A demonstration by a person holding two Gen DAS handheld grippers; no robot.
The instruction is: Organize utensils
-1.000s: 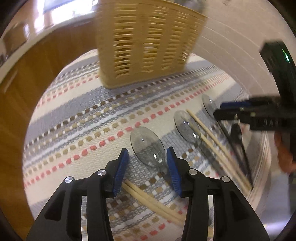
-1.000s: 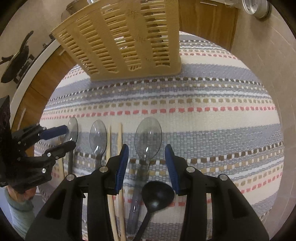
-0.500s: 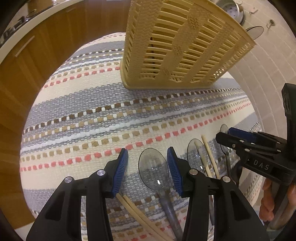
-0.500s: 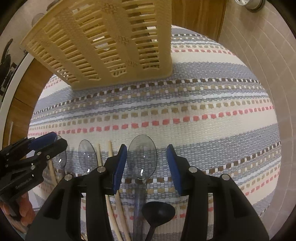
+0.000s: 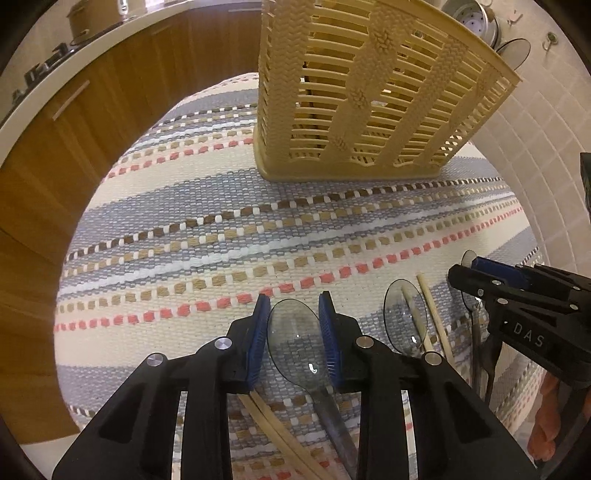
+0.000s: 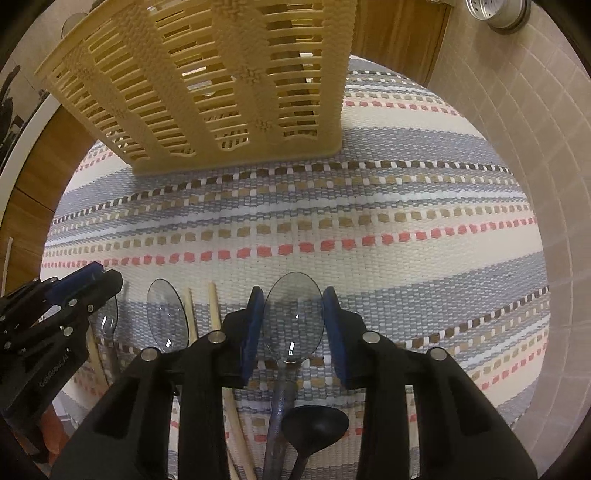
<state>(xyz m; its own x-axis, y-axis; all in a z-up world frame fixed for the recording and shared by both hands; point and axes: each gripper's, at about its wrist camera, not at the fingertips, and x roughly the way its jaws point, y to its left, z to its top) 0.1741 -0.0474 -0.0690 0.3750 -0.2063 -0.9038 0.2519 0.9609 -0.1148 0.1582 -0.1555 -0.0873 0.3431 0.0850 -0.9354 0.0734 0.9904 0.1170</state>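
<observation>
- Woven cotton mat (image 5: 207, 173) (image 6: 424, 206) covers the work surface: broad cream and grey-blue bands, with dashed lines of coral, tan and brown squares running across.
- Landmark: cream slatted plastic cutlery basket (image 5: 369, 99) (image 6: 207, 81), upright on the far part of the mat, braided ribs down its wall.
- Room, beyond the basket: wood-fronted cabinets (image 5: 92, 122) under a pale countertop, with a pot standing on it; beige square wall tiles (image 5: 535, 122) (image 6: 535, 122); a perforated steel pot (image 5: 476, 22) hangs on the tiles.
- Utensils lie in a row on the near edge of the mat, well apart from the basket, bowls pointing toward it.
- Left gripper (image 5: 295, 332): jaws have just been closing; blue pads flank the bowl of a clear smoky plastic spoon (image 5: 295, 343). Right pad looks to touch the rim, left pad shows a thin gap; firm grip cannot be told.
- Wooden chopsticks (image 5: 280, 432) lie under that gripper, nearer than the spoon bowl.
- Right gripper (image 6: 293, 325): jaws have just been closing; a second clear spoon (image 6: 293, 317) sits between the pads with narrow gaps either side, lying on the mat.
- Black ladle (image 6: 314, 428) lies just nearer than that spoon's bowl, beside its handle.
- Between the two grippers: a third clear spoon (image 6: 166, 314) (image 5: 404, 317) and another chopstick pair (image 6: 201, 314) (image 5: 424, 317).
</observation>
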